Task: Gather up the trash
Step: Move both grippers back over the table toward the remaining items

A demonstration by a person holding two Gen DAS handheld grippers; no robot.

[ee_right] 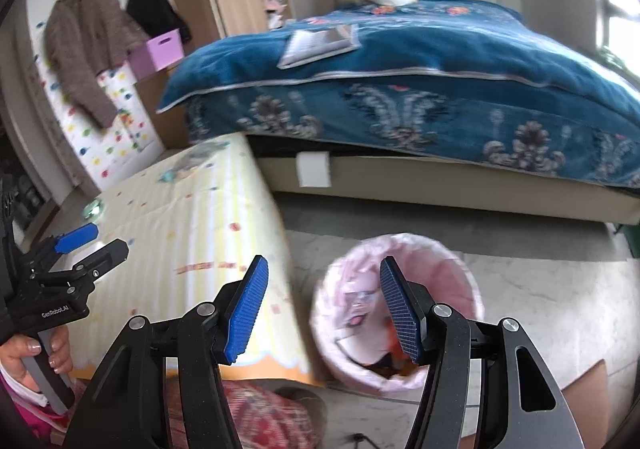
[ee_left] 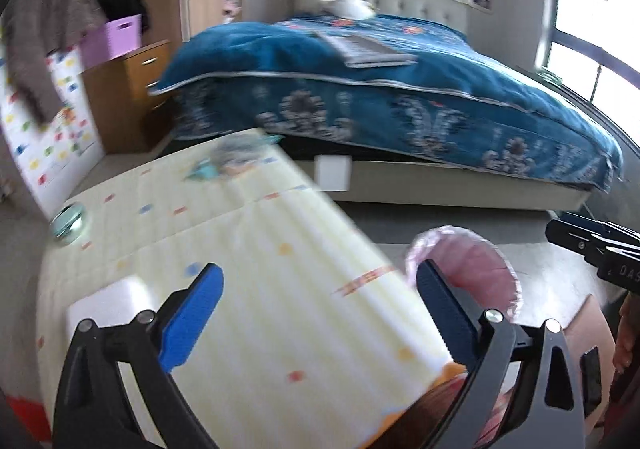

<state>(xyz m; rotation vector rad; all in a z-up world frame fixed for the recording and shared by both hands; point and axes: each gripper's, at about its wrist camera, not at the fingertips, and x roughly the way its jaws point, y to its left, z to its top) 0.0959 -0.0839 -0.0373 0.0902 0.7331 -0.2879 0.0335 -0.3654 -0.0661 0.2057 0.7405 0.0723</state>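
I am seeing the pink bin partly hidden behind my left gripper's finger, and the mat is blurring near its far edge.

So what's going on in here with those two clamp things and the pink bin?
A person is tidying a bedroom, holding a two-finger gripper in each hand. Both the left gripper and the right gripper are open and empty. The right one hangs near the pink-lined trash bin, which already has some rubbish inside. The left one is over the yellow play mat, where a white block lies.
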